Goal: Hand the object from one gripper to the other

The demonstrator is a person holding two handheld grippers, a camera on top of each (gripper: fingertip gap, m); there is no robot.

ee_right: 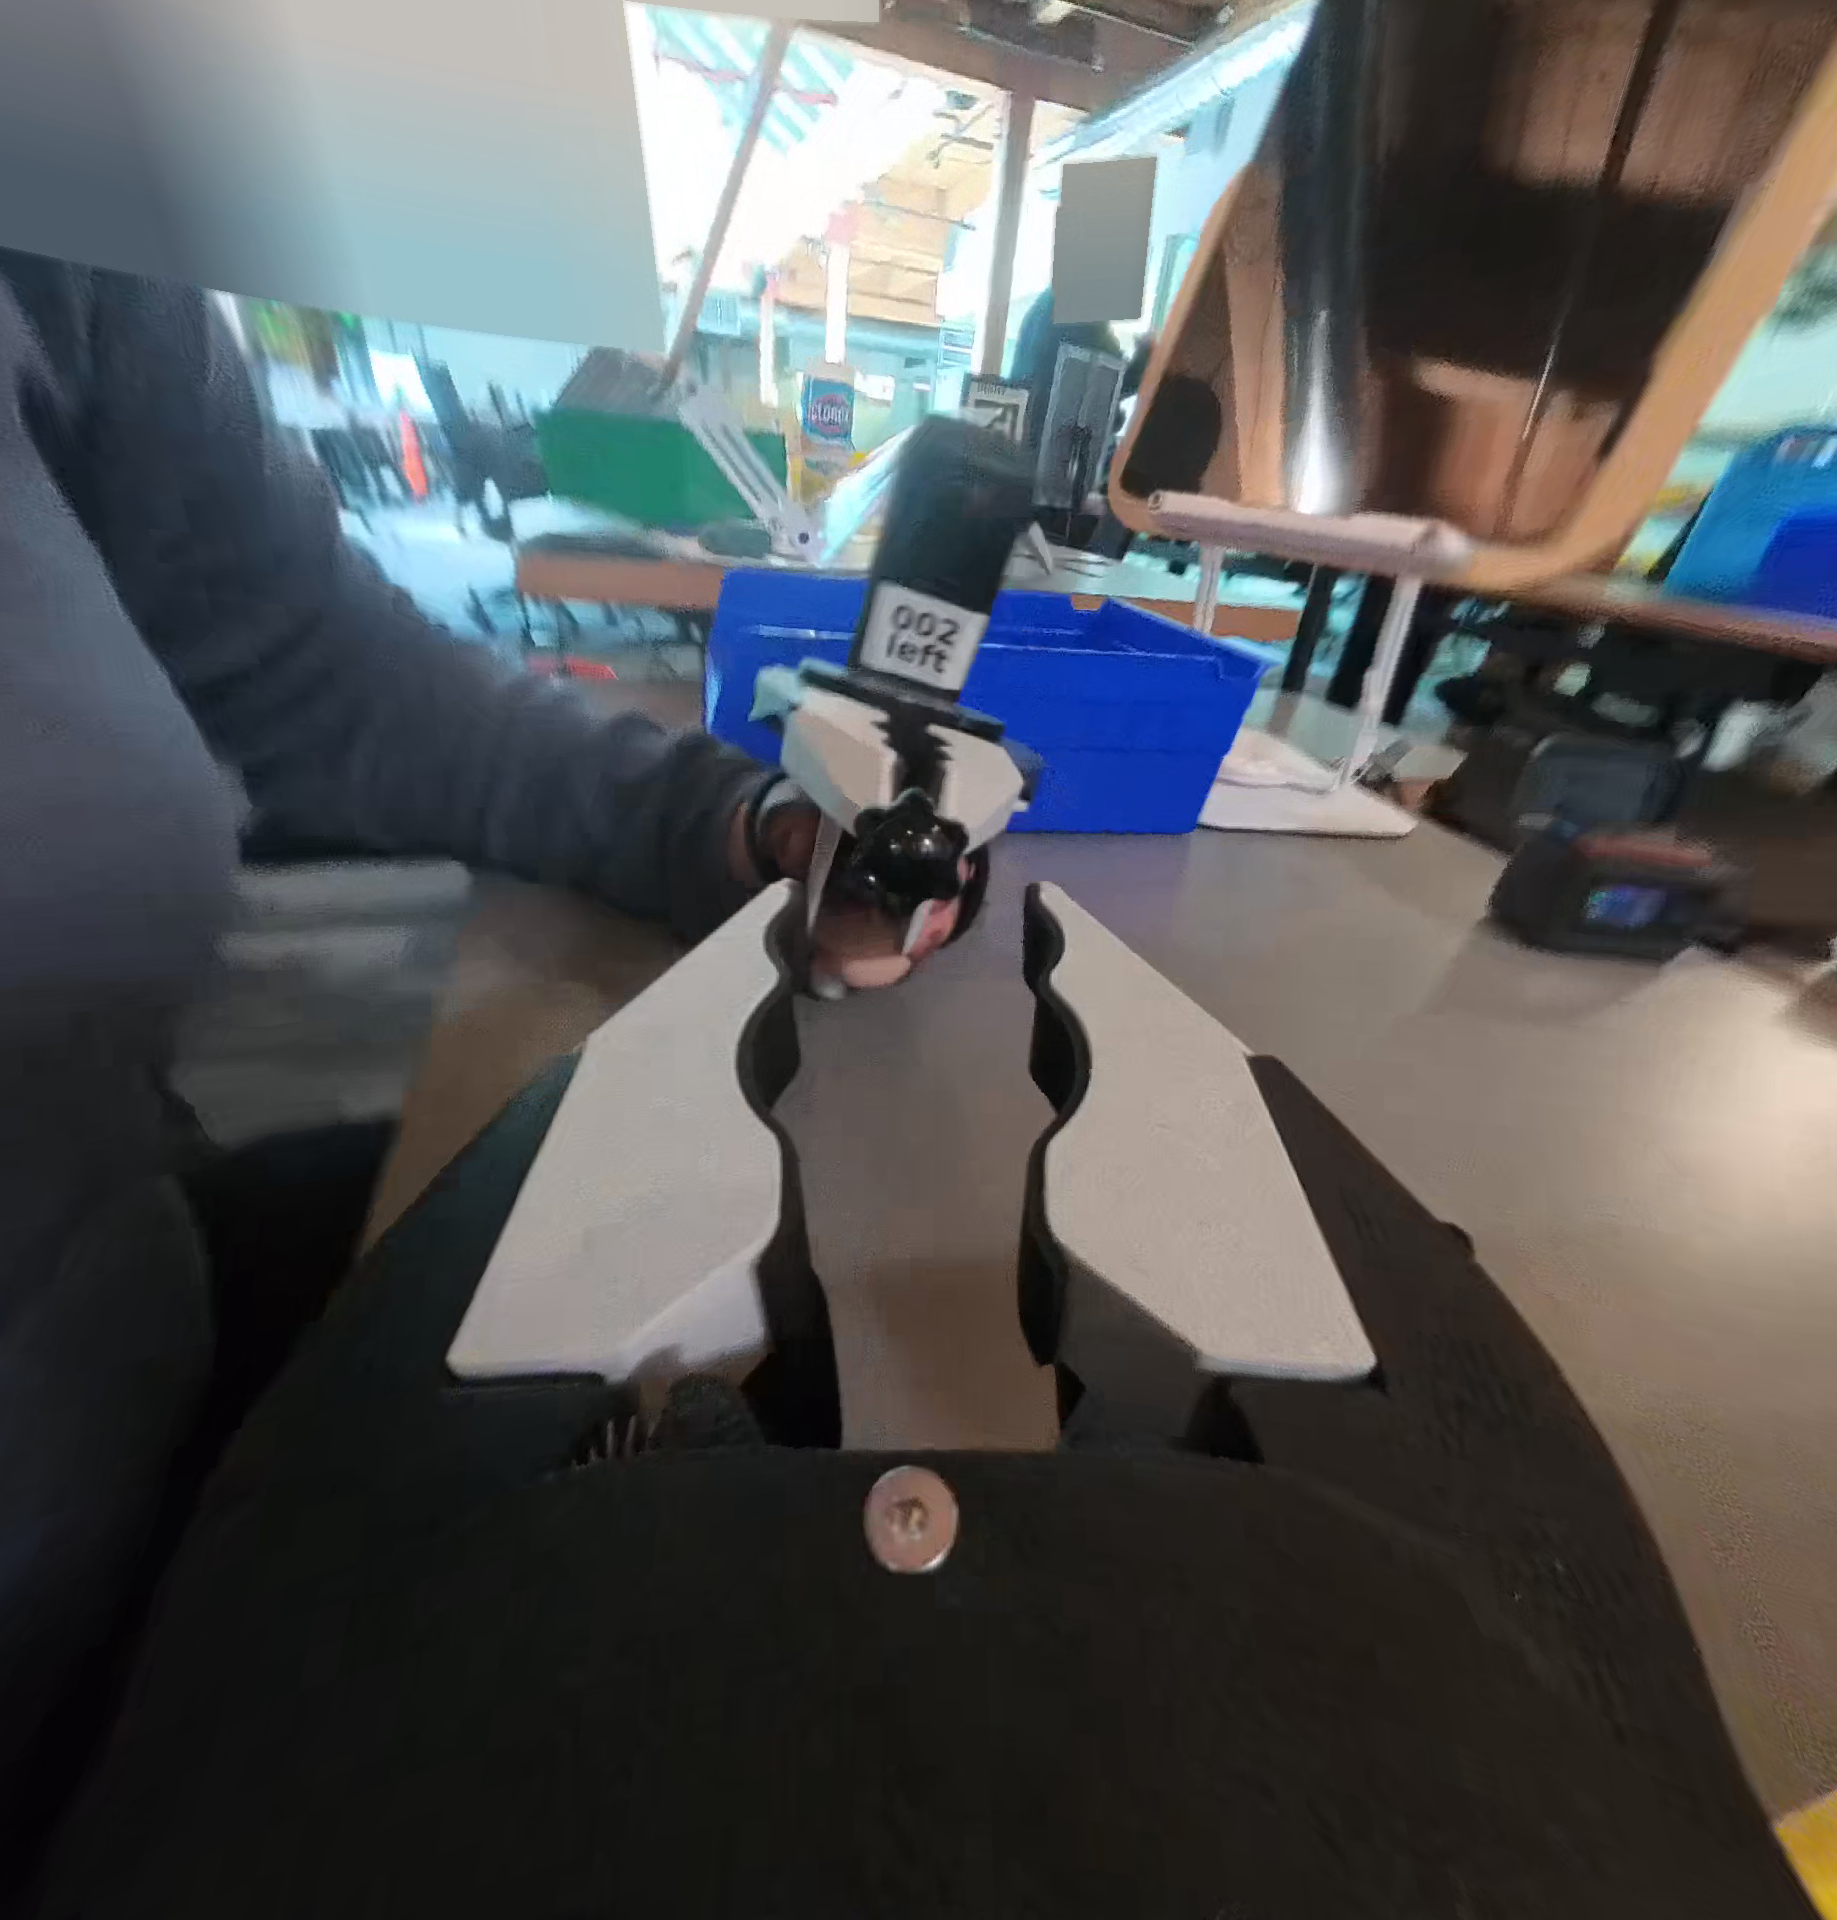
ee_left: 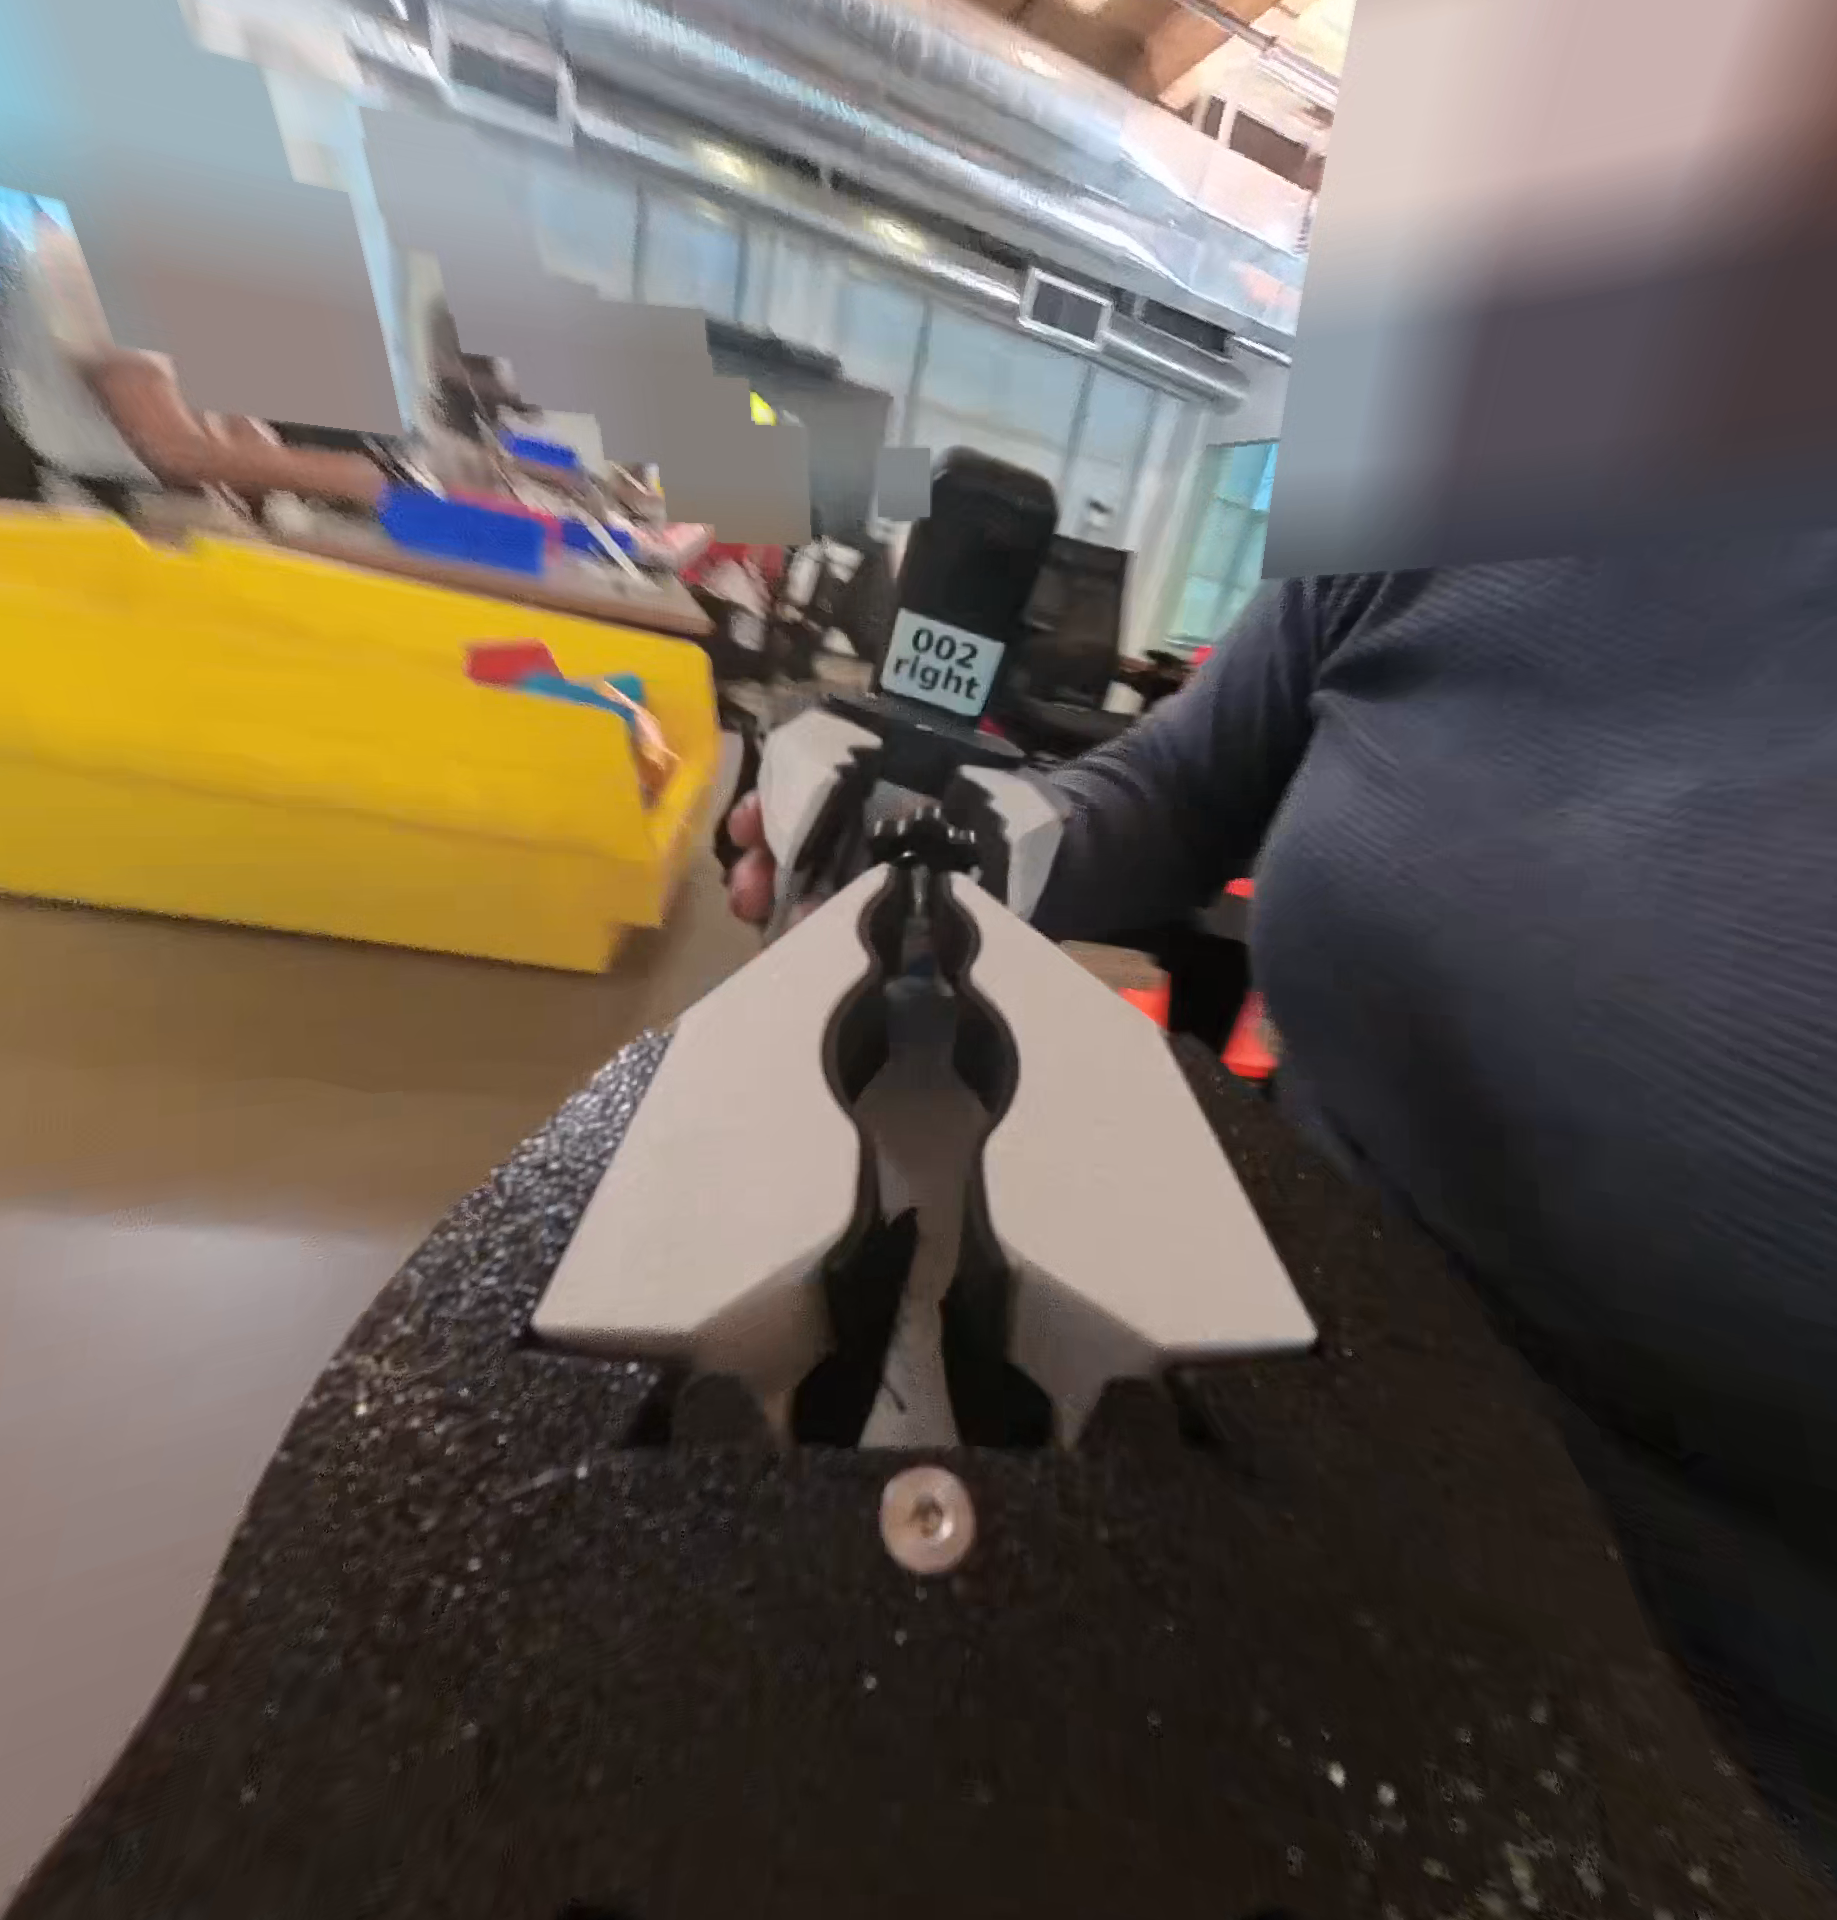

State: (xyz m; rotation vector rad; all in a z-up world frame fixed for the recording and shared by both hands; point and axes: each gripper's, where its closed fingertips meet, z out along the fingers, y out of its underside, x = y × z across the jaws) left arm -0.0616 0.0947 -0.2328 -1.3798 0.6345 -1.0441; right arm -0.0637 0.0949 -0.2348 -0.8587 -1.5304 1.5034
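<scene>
My left gripper (ee_left: 919, 914) jaws clench the small black lobed knob (ee_right: 909, 847) at their tips, above the grey tabletop (ee_right: 1413, 1039). My right gripper (ee_right: 909, 925) faces it, jaws released, knob just beyond.

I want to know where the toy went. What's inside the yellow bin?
Bits of red, blue and orange stuff poke over the yellow bin rim. The wall hides everything lower down.

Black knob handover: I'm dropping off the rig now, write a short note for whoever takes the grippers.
Left gripper: shut on the black knob, a lobed knob on a metal stem, held above the table.
Right gripper: open, empty, facing the left one, tips just short of the knob.
Done: knob picked up and presented.
Left: move the right gripper around the knob, close, then release the left.
</scene>
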